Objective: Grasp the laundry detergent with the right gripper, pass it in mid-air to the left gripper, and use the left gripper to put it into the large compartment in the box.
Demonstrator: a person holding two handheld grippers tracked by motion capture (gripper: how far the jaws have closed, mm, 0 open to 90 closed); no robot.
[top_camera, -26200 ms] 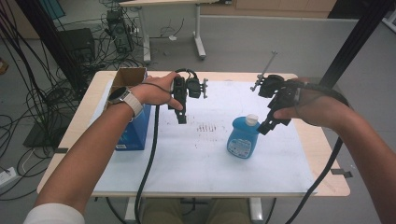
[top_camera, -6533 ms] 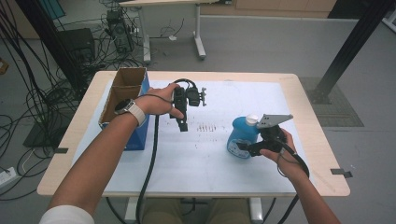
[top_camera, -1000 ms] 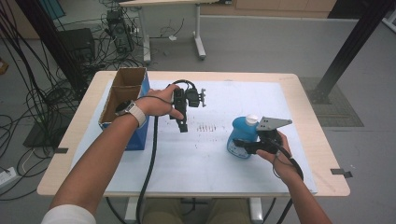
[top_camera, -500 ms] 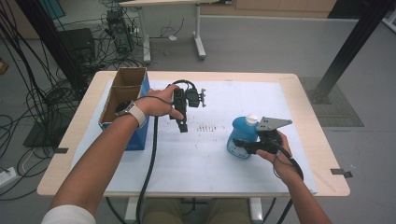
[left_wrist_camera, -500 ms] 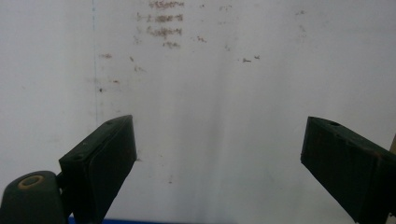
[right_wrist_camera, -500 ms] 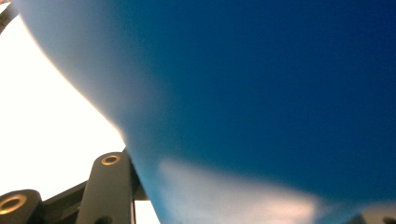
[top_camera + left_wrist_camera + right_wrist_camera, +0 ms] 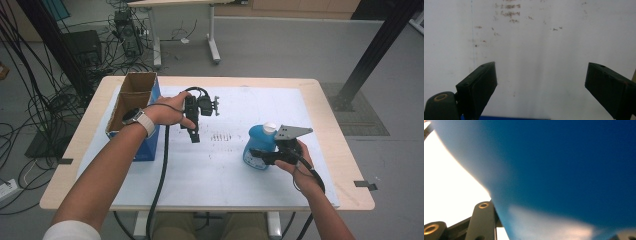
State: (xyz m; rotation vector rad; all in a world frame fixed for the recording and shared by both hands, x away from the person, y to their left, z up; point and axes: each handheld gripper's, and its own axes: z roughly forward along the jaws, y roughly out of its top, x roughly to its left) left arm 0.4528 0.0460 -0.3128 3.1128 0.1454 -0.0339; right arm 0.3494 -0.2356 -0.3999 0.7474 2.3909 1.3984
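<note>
A blue bottle (image 7: 256, 146) with a white cap (image 7: 270, 128) stands upright on the white table sheet (image 7: 215, 170), right of centre. My right gripper (image 7: 259, 154) comes in from the near right, shut on the bottle's lower body, with its grey plate (image 7: 291, 132) on top. In the right gripper view the bottle (image 7: 564, 170) is pressed up close and hides the fingertips. My left gripper (image 7: 194, 135) hangs near the table's middle and points down at the sheet. Its jaws stand wide apart in the left gripper view (image 7: 541, 85), with nothing between them.
An open cardboard box with blue sides (image 7: 131, 107) stands at the table's left edge beside the left wrist. Faint dark marks (image 7: 224, 136) dot the sheet between the two grippers. A black cable (image 7: 161, 175) trails from the left gripper over the front edge.
Much earlier the right gripper reached the bottle from its far side; now it grips from the near right. Over the last second nothing has visibly moved.
</note>
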